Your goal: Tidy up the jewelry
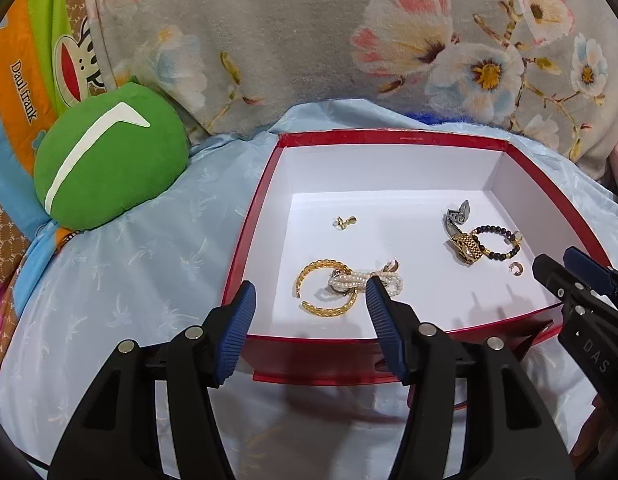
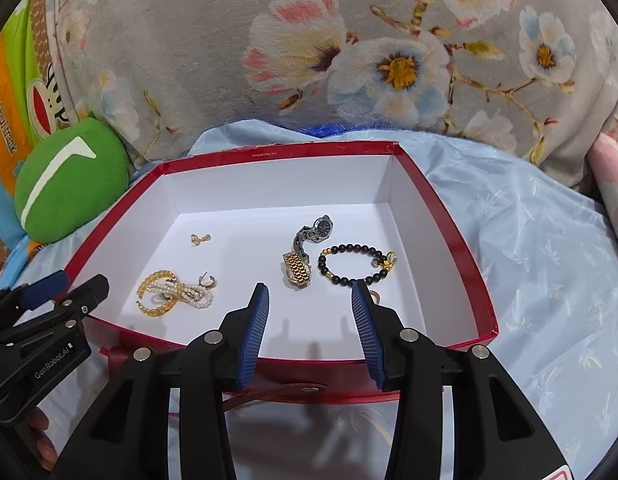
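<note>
Both grippers sit at the near rim of the red box (image 1: 389, 137), pointing down into it. The box is on a bed with a blue sheet (image 1: 149, 240).

Left gripper (image 1: 311, 308): jaws spread, nothing between the pads. Right gripper (image 2: 311, 310): jaws spread too, empty.

Contents, all on the white floor of the box:
- near left: gold bangle (image 1: 323, 289) tangled with a pearl strand (image 1: 367, 282), a hoop earring (image 1: 392, 267) touching the strand's far end
- far left: small stud pair (image 1: 344, 222), on its own
- right: gold watch (image 2: 298, 270) touching a silver watch (image 2: 315, 230); black bead bracelet (image 2: 355, 265) just right of them
- near right: a small ring (image 1: 517, 269), half hidden behind the right pad in the right wrist view

Step, as I read it: the approach to a pick, with nothing gripped yet. The left lines up on the bangle/pearl clump, the right on the bead bracelet or ring.

Next move needs:
- dropping the tips over the near wall without catching the rim
- choosing one piece; the left clump is interlocked, so lifting the bangle will likely drag the pearls along
- a low, narrow pinch; the pieces are thin and flat on the floor

The target layout is unclear, since I can see no dividers.
</note>
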The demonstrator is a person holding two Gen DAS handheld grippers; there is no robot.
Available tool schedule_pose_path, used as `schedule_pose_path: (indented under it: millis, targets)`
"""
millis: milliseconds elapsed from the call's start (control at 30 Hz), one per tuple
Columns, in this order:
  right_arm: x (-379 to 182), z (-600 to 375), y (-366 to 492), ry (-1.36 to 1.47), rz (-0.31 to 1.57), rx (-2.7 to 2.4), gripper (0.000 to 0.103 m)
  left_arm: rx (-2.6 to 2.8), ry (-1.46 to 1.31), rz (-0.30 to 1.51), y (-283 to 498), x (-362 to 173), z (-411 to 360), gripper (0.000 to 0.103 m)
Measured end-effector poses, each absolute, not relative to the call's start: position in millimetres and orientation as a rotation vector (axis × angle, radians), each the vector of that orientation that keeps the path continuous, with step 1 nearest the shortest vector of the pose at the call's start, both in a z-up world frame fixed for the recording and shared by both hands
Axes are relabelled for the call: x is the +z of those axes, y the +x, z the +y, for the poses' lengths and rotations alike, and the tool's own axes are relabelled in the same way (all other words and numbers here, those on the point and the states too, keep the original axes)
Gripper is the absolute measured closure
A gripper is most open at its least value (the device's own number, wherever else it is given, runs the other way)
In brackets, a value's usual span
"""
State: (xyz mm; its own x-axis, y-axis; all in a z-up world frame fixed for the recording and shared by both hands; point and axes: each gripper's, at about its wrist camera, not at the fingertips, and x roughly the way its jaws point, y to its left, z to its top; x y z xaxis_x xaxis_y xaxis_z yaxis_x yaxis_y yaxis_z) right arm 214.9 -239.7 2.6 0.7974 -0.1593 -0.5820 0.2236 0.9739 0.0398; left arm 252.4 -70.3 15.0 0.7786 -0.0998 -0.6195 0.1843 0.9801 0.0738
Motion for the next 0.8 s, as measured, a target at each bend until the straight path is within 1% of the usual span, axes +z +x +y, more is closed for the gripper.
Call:
schedule_pose_path:
  millis: [200,267,333,800]
  targets:
    - [2.3,-237.7,212.4,0.102,0.606,-0.220,0.058,-0.154,0.130,0.653,251.1,14.8,-69.5,0.048]
    - [2.4,-237.1,211.9,0.096,0.601,-0.225,0.058,-0.134,0.132,0.645,250.1,14.4,-68.6,0.041]
    - [2.4,-236.4,210.1,0.092,0.589,-0.230,0.057,-0.126,0.127,0.640,250.3,13.9,-66.4,0.038]
    - [1.7,-235.3,208.0,0.087,0.572,-0.231,0.056,-0.123,0.124,0.625,248.8,12.4,-65.9,0.038]
